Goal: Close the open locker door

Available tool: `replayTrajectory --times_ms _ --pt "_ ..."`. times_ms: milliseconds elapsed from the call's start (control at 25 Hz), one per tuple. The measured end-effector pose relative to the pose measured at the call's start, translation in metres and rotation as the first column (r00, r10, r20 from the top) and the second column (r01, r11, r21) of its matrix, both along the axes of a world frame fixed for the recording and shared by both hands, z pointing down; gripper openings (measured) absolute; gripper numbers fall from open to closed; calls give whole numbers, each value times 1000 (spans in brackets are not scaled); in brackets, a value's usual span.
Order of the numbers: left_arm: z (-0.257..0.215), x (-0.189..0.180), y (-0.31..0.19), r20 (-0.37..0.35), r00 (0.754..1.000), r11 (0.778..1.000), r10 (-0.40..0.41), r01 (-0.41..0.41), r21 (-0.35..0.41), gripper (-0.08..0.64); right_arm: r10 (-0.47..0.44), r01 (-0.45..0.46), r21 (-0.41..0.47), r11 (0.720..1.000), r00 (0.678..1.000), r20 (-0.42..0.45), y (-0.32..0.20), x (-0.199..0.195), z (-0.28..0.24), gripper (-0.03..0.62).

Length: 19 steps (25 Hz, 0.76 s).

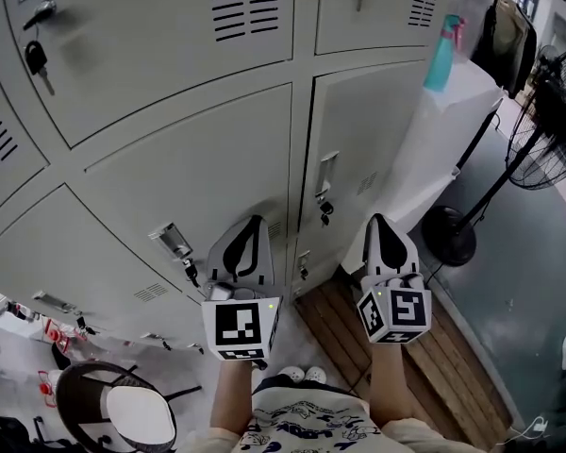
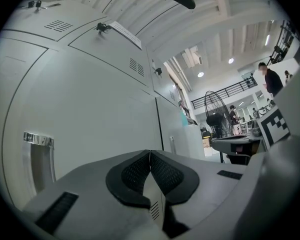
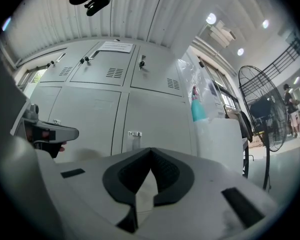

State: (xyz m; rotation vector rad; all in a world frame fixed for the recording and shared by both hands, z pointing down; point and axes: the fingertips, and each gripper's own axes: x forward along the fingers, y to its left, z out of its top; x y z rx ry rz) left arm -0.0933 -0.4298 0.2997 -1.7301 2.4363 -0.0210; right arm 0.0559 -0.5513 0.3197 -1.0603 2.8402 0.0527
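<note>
Left gripper [image 1: 255, 223] & right gripper [image 1: 378, 221]: fingers fully closed, nothing held. Locker door [image 1: 368, 140] prob light, stiff sheet metal; we'd push flat near latch [image 1: 326, 173], no grip.

Lockers [image 1: 189, 111]: upper left and centre.
Bottle [image 1: 441, 53]: on the cabinet [image 1: 453, 130], upper right.
Fan [image 1: 552, 121]: right edge.
Chair [image 1: 132, 415]: lower left.

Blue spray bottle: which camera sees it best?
The head view: the blue spray bottle shows big and clear, pink top included, on the white cabinet. The right gripper view shows it smaller. The left gripper view catches only a tiny teal speck.
</note>
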Motion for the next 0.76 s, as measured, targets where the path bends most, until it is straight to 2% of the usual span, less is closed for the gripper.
replayTrajectory --times_ms 760 --pt "2 8 10 -17 1000 1000 -4 4 -6 3 10 -10 4 1000 1000 1 13 10 -1 -6"
